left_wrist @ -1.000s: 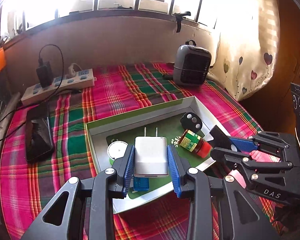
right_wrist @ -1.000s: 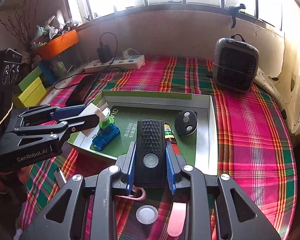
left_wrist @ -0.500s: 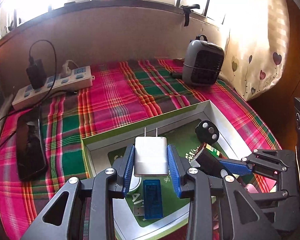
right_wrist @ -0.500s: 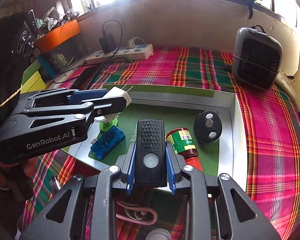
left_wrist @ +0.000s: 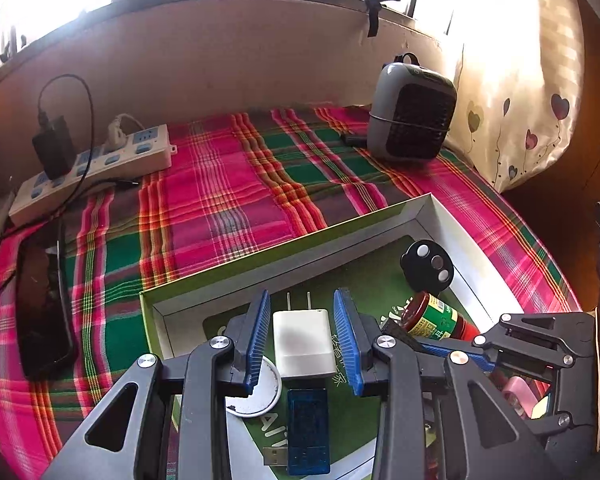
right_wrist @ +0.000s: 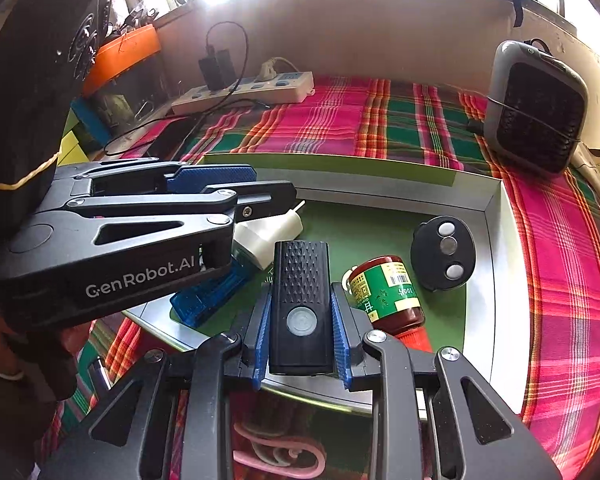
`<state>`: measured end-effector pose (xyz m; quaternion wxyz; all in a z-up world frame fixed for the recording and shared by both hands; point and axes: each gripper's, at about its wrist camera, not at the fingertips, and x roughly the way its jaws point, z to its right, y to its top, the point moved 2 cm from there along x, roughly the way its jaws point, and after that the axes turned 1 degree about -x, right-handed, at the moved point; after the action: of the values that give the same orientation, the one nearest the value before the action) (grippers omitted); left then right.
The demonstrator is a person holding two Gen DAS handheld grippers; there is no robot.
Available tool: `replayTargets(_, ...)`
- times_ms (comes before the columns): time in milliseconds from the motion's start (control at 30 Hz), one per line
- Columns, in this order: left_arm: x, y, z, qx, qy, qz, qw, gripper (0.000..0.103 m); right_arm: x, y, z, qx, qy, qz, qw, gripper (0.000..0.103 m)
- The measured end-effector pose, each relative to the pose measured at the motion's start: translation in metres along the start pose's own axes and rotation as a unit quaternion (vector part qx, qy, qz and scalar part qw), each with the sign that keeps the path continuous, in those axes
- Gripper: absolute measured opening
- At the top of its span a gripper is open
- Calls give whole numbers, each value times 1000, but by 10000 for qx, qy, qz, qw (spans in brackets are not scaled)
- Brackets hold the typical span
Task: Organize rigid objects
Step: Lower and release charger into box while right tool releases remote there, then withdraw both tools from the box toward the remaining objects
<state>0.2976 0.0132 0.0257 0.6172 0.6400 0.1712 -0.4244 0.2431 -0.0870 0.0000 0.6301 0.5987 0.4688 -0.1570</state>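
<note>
My left gripper [left_wrist: 302, 334] is open above the green-lined tray [left_wrist: 452, 222]. The white plug adapter [left_wrist: 303, 342] lies between its blue pads, with gaps on both sides, and also shows in the right wrist view [right_wrist: 266, 236]. My right gripper [right_wrist: 300, 334] is shut on a black rectangular light [right_wrist: 300, 300] over the tray's near edge [right_wrist: 496, 280]. In the tray lie a blue USB stick [left_wrist: 308, 428], a white disc [left_wrist: 256, 394], a green-labelled red jar [right_wrist: 384, 296] and a black three-button remote [right_wrist: 444, 254].
A grey heater [left_wrist: 410, 114] stands at the back right on the plaid cloth. A power strip [left_wrist: 96, 168] with a black charger and a dark phone [left_wrist: 40, 312] lie at the left. Pink items [right_wrist: 276, 452] lie in front of the tray.
My left gripper opened and let go of the white adapter, which now rests in the tray. Both grippers moved forward over the tray, the right still holding the black light.
</note>
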Motion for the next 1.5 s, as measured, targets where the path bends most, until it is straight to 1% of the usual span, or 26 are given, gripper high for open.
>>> replayTargets(100, 4, -2, -1, 15, 52, -39, 10000, 32, 2, -1, 1, 19, -4, -23, 10000, 28)
replayTargets(200, 7, -4, -2, -25, 9, -76, 10000, 32, 5, -2, 2, 43, 4, -50, 10000, 28)
replayTargets(367, 11, -7, 0, 43, 15, -132, 9999, 32, 11, -2, 4, 100, -17, -105, 9999, 28)
replayTargets(633, 7, -7, -1, -36, -9, -113, 9999, 32, 12, -2, 4, 44, -8, -114, 9999, 28)
replayTargets(800, -3, -8, -2, -85, -20, -54, 9999, 32, 10, -3, 5, 88, 36, -82, 9999, 30)
replayTargets(867, -7, -9, -3, -122, -1, -36, 9999, 32, 8, -4, 5, 115, -12, -39, 9999, 36)
replayTargets(933, -12, -11, -4, -165, -16, -7, 9999, 32, 6, -5, 5, 148, -9, 16, 9999, 45)
replayTargets(1000, -17, -13, -4, -200, -16, 32, 9998, 32, 2, -5, 5, 165, 1, 61, 9998, 48)
replayTargets(1200, -36, -20, -4, -292, 49, 120, 9995, 32, -9, -7, 5, 203, 23, 189, 9996, 48)
replayTargets(1267, -44, -24, -4, -328, 98, 151, 9993, 34, -15, -8, 5, 227, 55, 245, 9994, 48)
replayTargets(1367, -57, -32, -3, -337, 230, 177, 9990, 37, -26, -10, 6, 237, 60, 334, 9991, 48)
replayTargets(1500, -71, -46, 0, -326, 360, 155, 9987, 37, -39, -16, 8, 256, 21, 388, 9989, 48)
